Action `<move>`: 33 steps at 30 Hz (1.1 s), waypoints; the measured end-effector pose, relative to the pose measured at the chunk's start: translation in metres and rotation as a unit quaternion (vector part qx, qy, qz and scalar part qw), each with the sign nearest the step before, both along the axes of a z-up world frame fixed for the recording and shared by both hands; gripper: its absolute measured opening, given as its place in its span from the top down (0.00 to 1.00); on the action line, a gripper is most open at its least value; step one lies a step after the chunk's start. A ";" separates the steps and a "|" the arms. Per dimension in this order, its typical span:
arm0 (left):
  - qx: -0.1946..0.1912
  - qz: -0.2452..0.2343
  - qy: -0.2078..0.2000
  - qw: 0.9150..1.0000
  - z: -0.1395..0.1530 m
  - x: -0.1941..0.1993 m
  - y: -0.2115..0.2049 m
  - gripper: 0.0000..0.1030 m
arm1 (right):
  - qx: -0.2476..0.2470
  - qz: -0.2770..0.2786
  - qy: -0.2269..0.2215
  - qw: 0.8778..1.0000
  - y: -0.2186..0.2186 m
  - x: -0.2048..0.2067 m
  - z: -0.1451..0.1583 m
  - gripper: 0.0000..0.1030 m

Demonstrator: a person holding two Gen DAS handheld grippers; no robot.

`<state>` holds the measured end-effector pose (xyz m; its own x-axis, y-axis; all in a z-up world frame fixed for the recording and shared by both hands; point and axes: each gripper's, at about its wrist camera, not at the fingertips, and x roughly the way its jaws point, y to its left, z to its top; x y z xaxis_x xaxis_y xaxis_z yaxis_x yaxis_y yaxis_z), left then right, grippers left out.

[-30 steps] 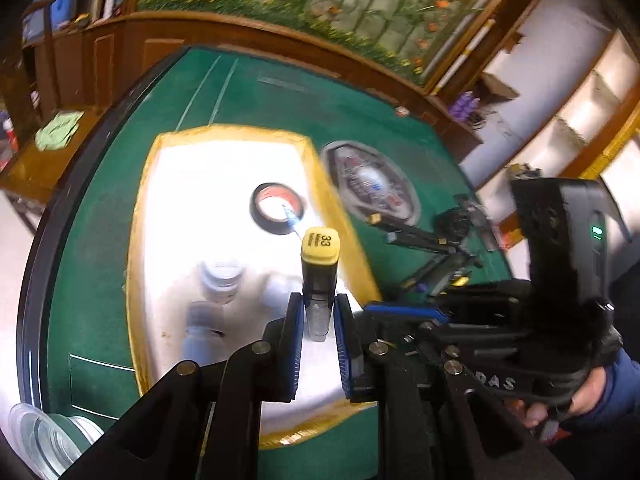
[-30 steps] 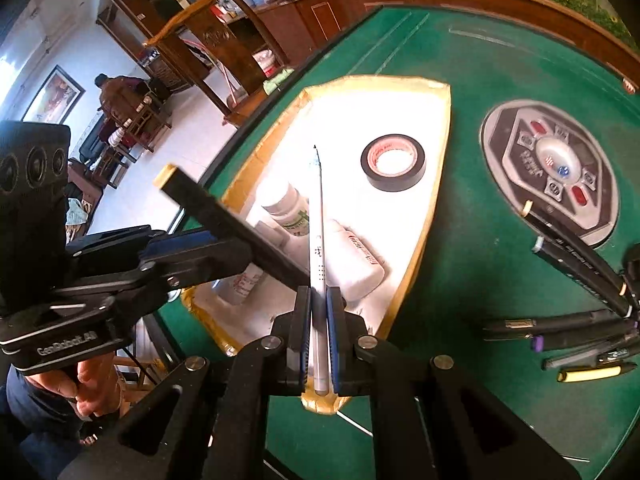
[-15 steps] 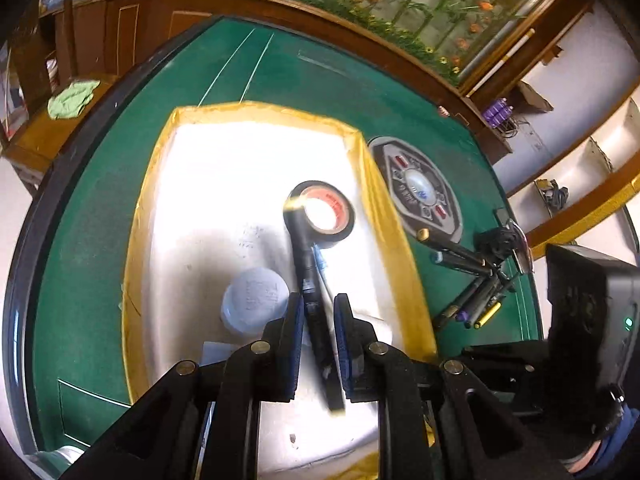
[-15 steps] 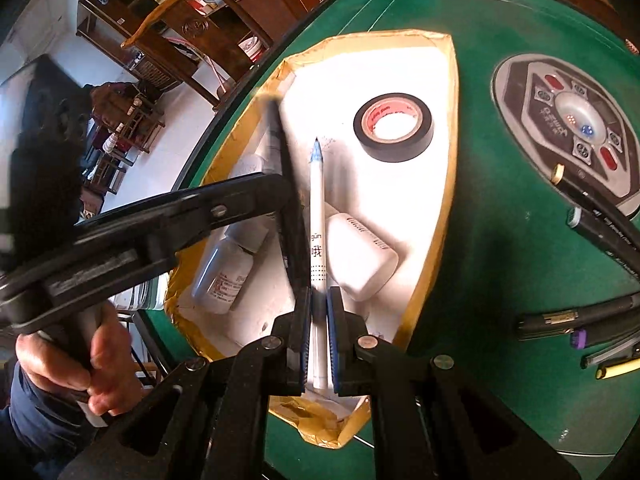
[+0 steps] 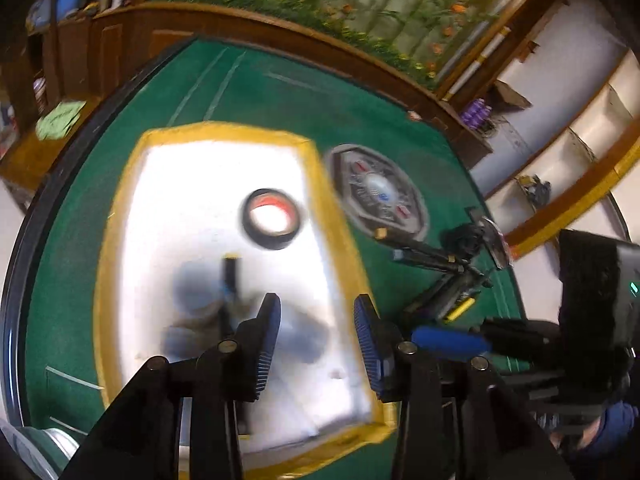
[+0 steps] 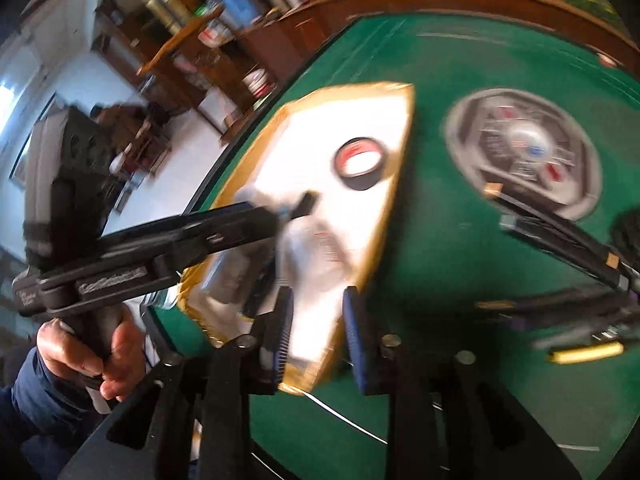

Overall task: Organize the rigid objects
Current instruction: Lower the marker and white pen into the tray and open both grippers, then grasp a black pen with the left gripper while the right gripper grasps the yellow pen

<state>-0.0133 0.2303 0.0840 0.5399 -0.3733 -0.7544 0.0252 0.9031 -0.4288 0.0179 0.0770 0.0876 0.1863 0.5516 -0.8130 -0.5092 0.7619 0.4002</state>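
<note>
My left gripper (image 5: 316, 332) hangs over the white-lined box (image 5: 332, 208), jaws opening, nothing between them. The black marker with a yellow cap (image 5: 230, 276) lies in the box just left of its fingers. My right gripper (image 6: 318, 336) is over the box's near corner (image 6: 396, 184), jaws opening and also empty. In the right wrist view the marker (image 6: 306, 204) lies near the left gripper's (image 6: 272, 216) tip. The white pen is lost in blur. A black tape roll (image 5: 270, 220) rests farther back in the box.
Blurred bottles (image 6: 228, 276) and a white case (image 6: 320, 248) lie in the box. Several dark pens (image 6: 560, 240) and a yellow one (image 6: 584, 350) lie on the green table, beside a grey hexagonal disc (image 6: 520, 148). A hand (image 6: 88, 344) holds the left gripper.
Both grippers have opened. The marker has left the left jaws and lies in the box; the white pen has left the right jaws. Both views have shifted and blurred.
</note>
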 end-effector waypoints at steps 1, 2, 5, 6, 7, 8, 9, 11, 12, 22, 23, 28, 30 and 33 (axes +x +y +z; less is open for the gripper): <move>0.003 -0.013 -0.006 1.000 0.005 0.001 -0.010 0.61 | 0.004 -0.012 0.000 1.000 -0.012 0.001 0.001 0.74; 0.005 -0.023 -0.010 1.000 0.008 0.002 -0.017 0.61 | 0.006 -0.027 0.003 1.000 -0.029 0.005 0.001 0.74; 0.014 -0.065 -0.016 0.998 0.015 0.005 -0.053 0.55 | -0.006 -0.078 0.006 0.997 -0.067 0.016 -0.005 0.74; 0.018 -0.076 -0.017 0.997 0.015 0.006 -0.063 0.54 | -0.020 -0.100 0.004 0.995 -0.086 0.023 -0.011 0.74; 0.018 -0.086 -0.017 0.996 0.014 0.008 -0.073 0.54 | -0.035 -0.115 0.005 0.993 -0.098 0.030 -0.016 0.74; 0.015 -0.095 -0.015 0.995 0.014 0.009 -0.082 0.54 | -0.045 -0.123 0.009 0.991 -0.106 0.034 -0.021 0.74; 0.013 -0.103 -0.012 0.995 0.013 0.011 -0.090 0.54 | -0.062 -0.125 0.018 0.990 -0.114 0.043 -0.030 0.74; 0.017 -0.109 -0.009 0.994 0.010 0.014 -0.103 0.54 | -0.089 -0.121 0.010 0.989 -0.121 0.056 -0.037 0.74; 0.018 -0.111 -0.007 0.994 0.009 0.015 -0.108 0.54 | -0.097 -0.115 0.004 0.989 -0.117 0.059 -0.039 0.74; 0.030 -0.114 0.015 0.993 -0.005 0.020 -0.137 0.54 | -0.143 -0.016 -0.019 0.989 -0.105 0.062 -0.057 0.73; 0.035 -0.119 0.016 0.992 -0.007 0.020 -0.140 0.54 | -0.147 -0.004 -0.001 0.989 -0.111 0.056 -0.062 0.73; 0.061 -0.150 0.023 0.987 -0.018 0.025 -0.165 0.54 | -0.135 -0.014 0.023 0.991 -0.151 0.024 -0.062 0.72; 0.072 -0.155 0.029 0.985 -0.024 0.031 -0.173 0.54 | -0.105 -0.037 0.029 0.993 -0.174 0.014 -0.055 0.72; 0.095 -0.157 0.028 0.983 -0.027 0.041 -0.182 0.54 | -0.071 -0.080 0.029 0.994 -0.205 0.001 -0.043 0.72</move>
